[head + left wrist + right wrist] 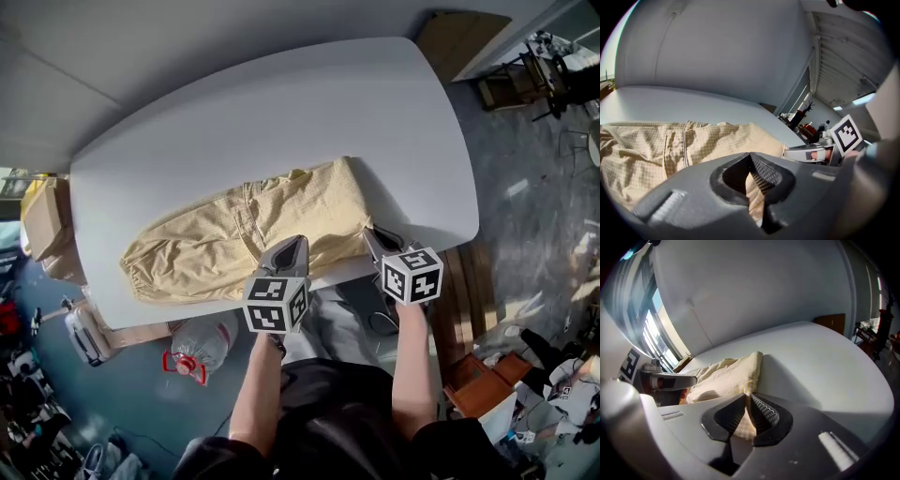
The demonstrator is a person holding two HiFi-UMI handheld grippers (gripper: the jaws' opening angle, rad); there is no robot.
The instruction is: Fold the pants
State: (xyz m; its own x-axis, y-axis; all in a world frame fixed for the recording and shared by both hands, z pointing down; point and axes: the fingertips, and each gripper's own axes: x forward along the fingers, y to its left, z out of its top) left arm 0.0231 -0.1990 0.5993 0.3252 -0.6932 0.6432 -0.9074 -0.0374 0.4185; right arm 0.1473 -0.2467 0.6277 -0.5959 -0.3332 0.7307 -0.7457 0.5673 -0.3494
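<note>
Head view: the pants (234, 239) lie flat on the table (281, 112), stretched lengthwise from a point well out to the left of the left tool (289, 251) to just beyond the right tool (375, 242). Both tools meet the near long edge of the garment, the left tool near mid-length and the right tool at the right-hand corner. Left gripper view: the jaws are closed on a pinch of the tan fabric, which runs down between the ribbed pads. The rest of the cloth spreads ahead and to the left of the tool, with a stitched seam visible. Right gripper view: the jaws are likewise closed on the cloth edge, a thin fold standing between the pads, with bare table to the right of the tool. Handling: the material appears light, thin and limp. It will likely sag and drag between the two grips and will not hold a shape. Take hold at edges, hems or seams, where the layers are thicker, and keep both layers in the pinch.
</note>
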